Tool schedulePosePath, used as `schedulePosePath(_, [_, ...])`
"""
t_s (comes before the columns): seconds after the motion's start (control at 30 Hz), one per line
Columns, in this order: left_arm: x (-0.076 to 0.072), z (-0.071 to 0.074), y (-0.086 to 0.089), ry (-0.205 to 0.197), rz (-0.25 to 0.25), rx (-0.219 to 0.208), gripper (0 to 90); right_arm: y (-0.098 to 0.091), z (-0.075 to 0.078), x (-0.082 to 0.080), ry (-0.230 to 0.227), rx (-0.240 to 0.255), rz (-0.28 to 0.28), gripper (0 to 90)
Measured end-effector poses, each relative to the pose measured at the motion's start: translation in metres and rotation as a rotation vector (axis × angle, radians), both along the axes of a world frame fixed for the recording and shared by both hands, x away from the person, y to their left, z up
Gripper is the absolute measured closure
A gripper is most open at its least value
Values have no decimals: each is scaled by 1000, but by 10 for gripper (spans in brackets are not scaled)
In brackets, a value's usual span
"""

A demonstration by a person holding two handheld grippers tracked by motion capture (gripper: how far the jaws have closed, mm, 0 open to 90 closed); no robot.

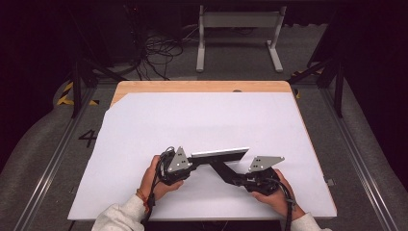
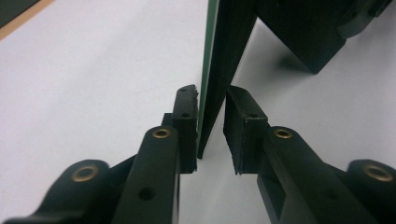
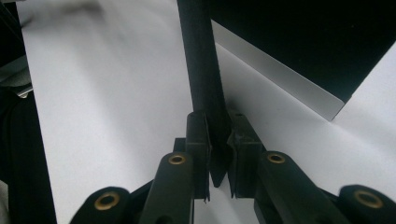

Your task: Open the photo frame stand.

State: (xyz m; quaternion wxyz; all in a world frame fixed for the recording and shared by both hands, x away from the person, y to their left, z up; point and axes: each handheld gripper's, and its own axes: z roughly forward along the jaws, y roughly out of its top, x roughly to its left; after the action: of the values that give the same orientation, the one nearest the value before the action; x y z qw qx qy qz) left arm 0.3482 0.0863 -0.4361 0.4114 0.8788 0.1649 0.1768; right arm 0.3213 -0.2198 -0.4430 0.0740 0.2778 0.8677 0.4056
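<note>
White sheet (image 1: pixel 202 130) covers most of the wooden table (image 1: pixel 202 86). The person's two hands come in at 6 o'clock of the high view, each with a gripper.

Left gripper (image 1: pixel 179 166), at 7 o'clock of the sheet's centre: in the left gripper view its own jaws stand on either side of a thin upright panel (image 2: pixel 219 70), which has a dark face and a green edge. The left pad lies against the panel's green side; a narrow gap shows between the right pad and the dark face. Reading: jaws not clamped, with the panel between them.

Right gripper (image 1: pixel 250 182), at 5 o'clock of the sheet's centre: in the right gripper view both pads press on a narrow black bar (image 3: pixel 203 70) that runs up toward 12 o'clock of that picture. Reading: closed on the bar.

In the high view the bar (image 1: pixel 219 168) slants from the right gripper up toward 10 o'clock and meets the panel (image 1: pixel 220 154), which stands on edge, long side running 9 to 3 o'clock, between the two grippers. Whether bar and panel are one piece cannot be told.

Beyond the table, at 12 o'clock: a white frame (image 1: pixel 239 33) on the floor and loose cables (image 1: pixel 159 53).
</note>
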Motion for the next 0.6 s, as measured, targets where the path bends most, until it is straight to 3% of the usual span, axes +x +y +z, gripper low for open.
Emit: schedulePosePath(0.6, [-3, 3, 3, 22, -13, 5, 810, -5, 1, 5, 5, 2, -69, 753])
